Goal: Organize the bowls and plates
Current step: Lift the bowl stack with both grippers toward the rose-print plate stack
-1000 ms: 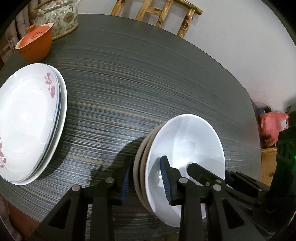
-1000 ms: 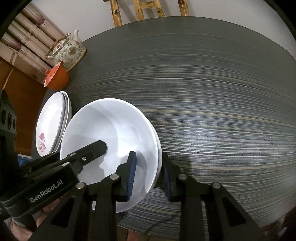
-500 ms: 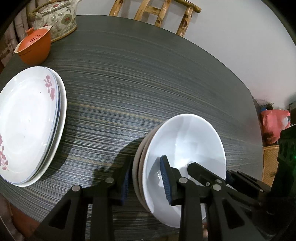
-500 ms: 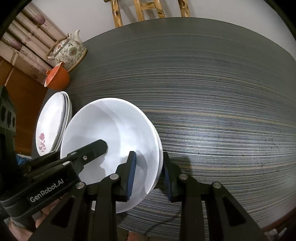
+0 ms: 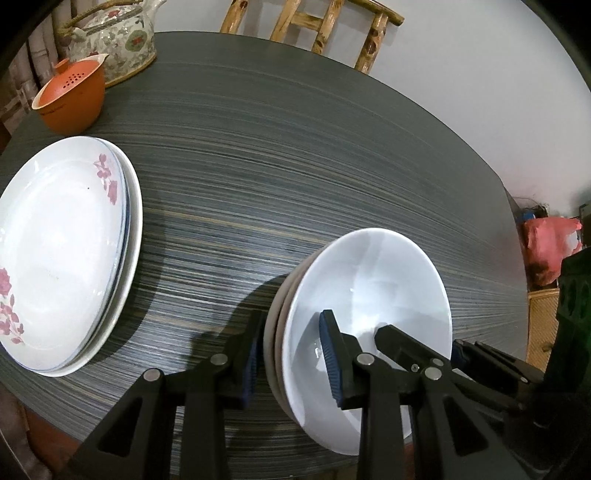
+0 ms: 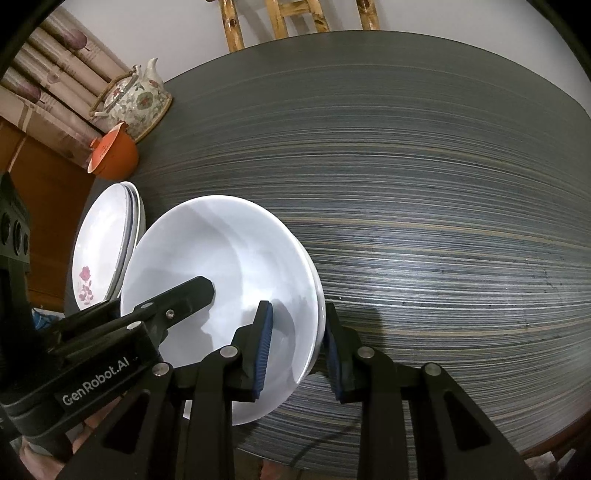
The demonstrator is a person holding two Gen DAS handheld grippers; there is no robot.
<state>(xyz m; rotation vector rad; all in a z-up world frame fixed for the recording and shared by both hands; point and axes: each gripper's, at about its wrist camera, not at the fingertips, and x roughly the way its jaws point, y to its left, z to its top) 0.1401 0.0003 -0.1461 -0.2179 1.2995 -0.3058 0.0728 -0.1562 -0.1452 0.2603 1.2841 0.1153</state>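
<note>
A stack of white bowls sits near the front edge of the dark round table. My left gripper straddles the stack's left rim, one finger inside the top bowl and one outside. My right gripper straddles the right rim of the same stack the same way. Both sets of jaws stand a little wider than the rim, so neither visibly clamps it. A stack of flowered white plates lies at the left, also in the right wrist view.
An orange strainer cup and a flowered teapot stand at the far left; both show in the right wrist view, cup and teapot. A bamboo chair stands behind the table. A red bag lies at the right.
The bowl stack has shifted slightly away from the front edge with both grippers around its rim. The jaws keep the same spacing.
</note>
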